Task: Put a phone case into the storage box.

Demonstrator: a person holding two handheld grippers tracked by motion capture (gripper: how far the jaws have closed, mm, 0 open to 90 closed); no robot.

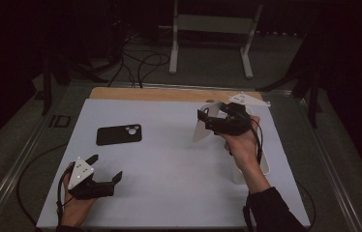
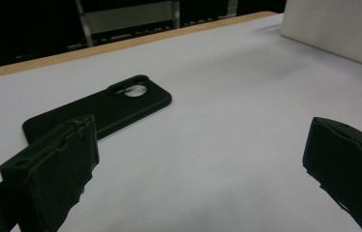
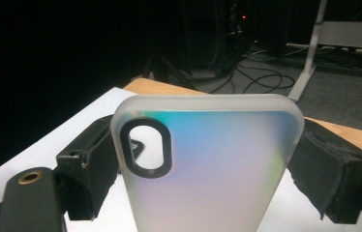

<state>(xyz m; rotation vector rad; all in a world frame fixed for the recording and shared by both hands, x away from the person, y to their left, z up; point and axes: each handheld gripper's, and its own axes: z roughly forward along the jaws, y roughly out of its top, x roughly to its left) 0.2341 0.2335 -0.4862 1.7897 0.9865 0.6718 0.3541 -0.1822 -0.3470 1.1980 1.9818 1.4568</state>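
Right gripper [image 1: 207,117] raised above the right half of the white table [image 1: 169,193], its 2 jaws closed on the long edges of a frosted translucent phone case [image 3: 208,169]; seen in the right gripper view, the case stands upright between the pads, its black-rimmed camera cut-out [image 3: 146,147] at the upper left; in the high view the case [image 1: 202,128] hangs below the jaws, its lower edge near or on the table, which of the 2 cannot be told. Left gripper [image 1: 105,168] low at the near left, jaws spread wide and holding nothing; a black phone case [image 1: 119,134] lies flat on the table beyond it, well apart from the frosted case. Likely hazards: the grip bears only on 2 thin, smooth, flexible edges, so a tilt or jolt could let the case pivot or slip free; harder squeezing could bow it until it pops out; a low sweep towards the left might strike the black case.
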